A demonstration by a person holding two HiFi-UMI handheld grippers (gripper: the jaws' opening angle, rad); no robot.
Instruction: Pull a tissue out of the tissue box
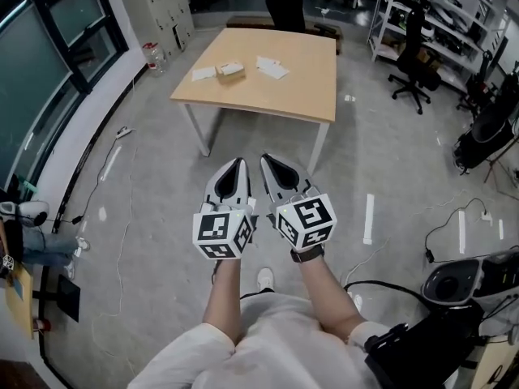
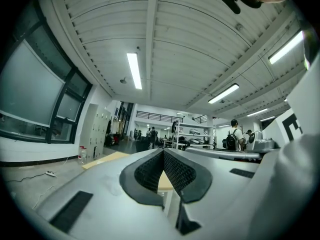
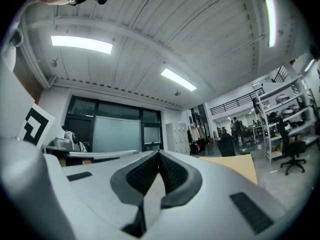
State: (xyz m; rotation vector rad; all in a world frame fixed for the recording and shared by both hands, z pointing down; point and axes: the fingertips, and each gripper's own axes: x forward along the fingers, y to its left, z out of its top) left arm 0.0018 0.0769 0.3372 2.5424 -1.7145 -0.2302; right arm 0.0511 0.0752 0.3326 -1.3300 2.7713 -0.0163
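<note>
A small tissue box (image 1: 230,70) lies on the far left part of a wooden table (image 1: 300,71), with white tissues (image 1: 272,67) to its right and another sheet (image 1: 203,74) to its left. Both grippers are held side by side over the grey floor, short of the table's near edge and pointing toward it. My left gripper (image 1: 240,162) (image 2: 163,151) is shut with nothing between its pads. My right gripper (image 1: 264,159) (image 3: 159,154) is shut and empty too. The table top (image 3: 235,166) shows tan beyond the right jaws.
Black office chairs (image 1: 413,63) and white shelving (image 1: 438,6) stand at the back right. Lockers (image 1: 166,6) and a water jug (image 1: 152,57) are at the back left beside tall windows (image 1: 40,71). Cables (image 1: 454,225) trail over the floor. A black device (image 1: 454,286) sits at the lower right.
</note>
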